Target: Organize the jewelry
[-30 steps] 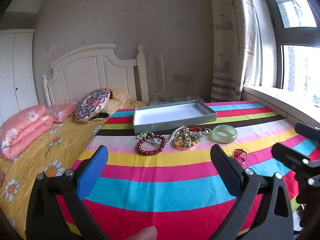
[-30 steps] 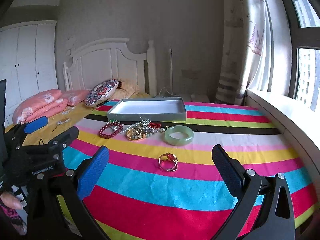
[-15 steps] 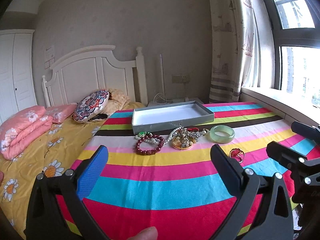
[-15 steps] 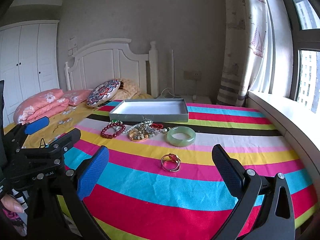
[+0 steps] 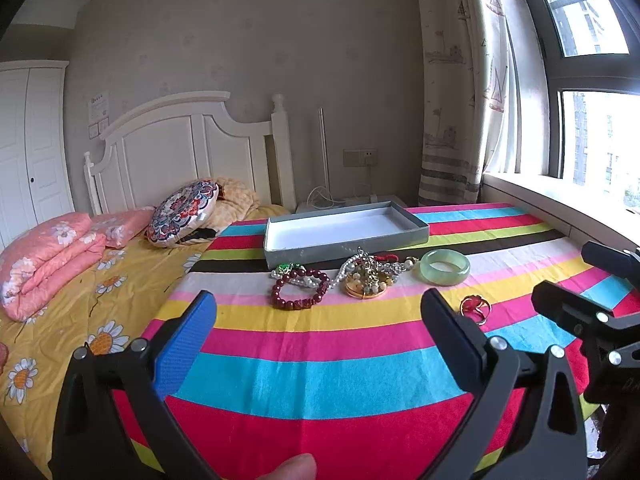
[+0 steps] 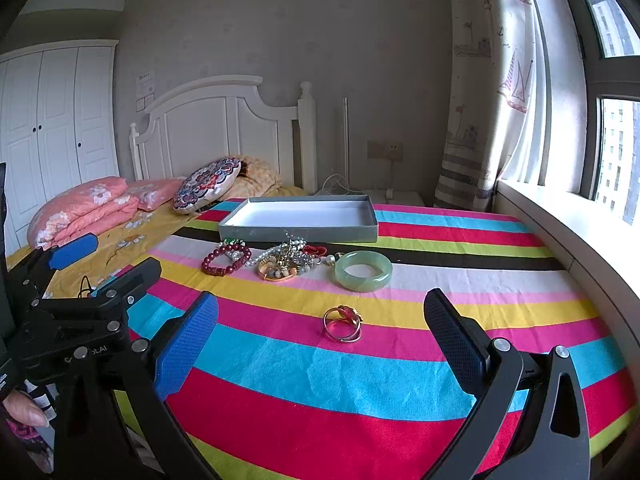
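Note:
A shallow grey box [image 5: 344, 232] [image 6: 300, 220] with a white inside stands open on the striped cloth. In front of it lie a dark red bead bracelet [image 5: 298, 290] [image 6: 224, 262], a tangled heap of chains and beads on a gold disc [image 5: 366, 276] [image 6: 282, 262], a pale green bangle [image 5: 445, 267] [image 6: 363, 271] and a gold ring with a red stone [image 5: 472, 309] [image 6: 344, 322]. My left gripper [image 5: 318, 324] is open and empty, short of the bracelet. My right gripper [image 6: 320, 328] is open and empty, with the ring between its fingertips' line.
A striped cloth [image 5: 320, 368] covers the table. A bed with pink bedding [image 5: 52, 252] and a round patterned cushion [image 5: 182, 212] lies to the left. A window sill [image 6: 560, 220] and curtain [image 6: 476, 120] bound the right side. The left gripper shows at the right wrist view's left edge [image 6: 80, 280].
Both grippers have crept forward a little toward the jewelry; both stay open. The jewelry has not moved.

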Tool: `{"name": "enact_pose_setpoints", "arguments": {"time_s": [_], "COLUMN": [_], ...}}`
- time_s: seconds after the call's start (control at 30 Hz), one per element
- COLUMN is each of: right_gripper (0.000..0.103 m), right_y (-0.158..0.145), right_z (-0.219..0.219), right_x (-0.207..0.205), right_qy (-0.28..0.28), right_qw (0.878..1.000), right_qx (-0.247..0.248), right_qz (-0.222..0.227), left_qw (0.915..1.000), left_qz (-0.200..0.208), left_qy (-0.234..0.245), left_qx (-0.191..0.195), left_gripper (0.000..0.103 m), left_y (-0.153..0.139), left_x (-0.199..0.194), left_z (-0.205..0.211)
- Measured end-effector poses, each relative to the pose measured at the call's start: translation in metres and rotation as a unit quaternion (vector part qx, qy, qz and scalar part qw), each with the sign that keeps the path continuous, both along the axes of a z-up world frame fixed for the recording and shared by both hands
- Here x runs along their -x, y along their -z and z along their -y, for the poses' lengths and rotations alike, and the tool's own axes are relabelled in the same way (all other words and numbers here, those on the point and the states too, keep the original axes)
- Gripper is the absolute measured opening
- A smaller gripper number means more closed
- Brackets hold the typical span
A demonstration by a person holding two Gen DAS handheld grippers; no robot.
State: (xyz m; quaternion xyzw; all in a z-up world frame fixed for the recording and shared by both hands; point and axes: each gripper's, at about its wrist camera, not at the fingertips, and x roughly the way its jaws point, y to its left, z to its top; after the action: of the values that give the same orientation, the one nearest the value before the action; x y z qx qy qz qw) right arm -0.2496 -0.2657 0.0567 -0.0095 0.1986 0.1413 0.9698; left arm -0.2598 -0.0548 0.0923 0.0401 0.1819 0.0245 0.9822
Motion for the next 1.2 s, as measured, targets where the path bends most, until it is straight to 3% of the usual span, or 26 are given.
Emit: {"name": "enact_pose_setpoints", "arguments": {"time_s": [0.53,0.83,0.9,1.0,1.2], "right_gripper": [0.099,0.099,0.099,0.099,0.099], "right_y": [0.01,0.038,0.049,0.057,0.062], "right_z": [0.0,0.006,0.009,0.014,0.005], "right_x": [-0.005,-0.034,-0.048,-0.065,-0.105], "right_qy": [0.001,0.011,0.011,0.009,-0.005], "right_qw": [1.0,0.996,0.993,0.988,0.976], "right_qx": [0.0,0.02,0.028,0.031,0.068], "right_qz": [-0.016,-0.084,-0.117,-0.15,-0.206], "left_qw": [1.0,0.9996,0.9997,0.9984,0.9938], "left_qz": [-0.004,0.01,-0.003,-0.054,-0.097], "left_qy": [-0.001,0.0,-0.003,-0.019,-0.041], "left_qx": [0.0,-0.025,-0.023,0.002,0.036], "left_gripper": [0.101,0.101,0.101,0.101,0.101], "left_y": [0.002,0.012,0.018,0.03,0.047], "left_x": [-0.002,-0.004,-0.01,-0.026,-0.047], "left_z": [-0.001,-0.005,-0.01,-0.028,-0.06]}}
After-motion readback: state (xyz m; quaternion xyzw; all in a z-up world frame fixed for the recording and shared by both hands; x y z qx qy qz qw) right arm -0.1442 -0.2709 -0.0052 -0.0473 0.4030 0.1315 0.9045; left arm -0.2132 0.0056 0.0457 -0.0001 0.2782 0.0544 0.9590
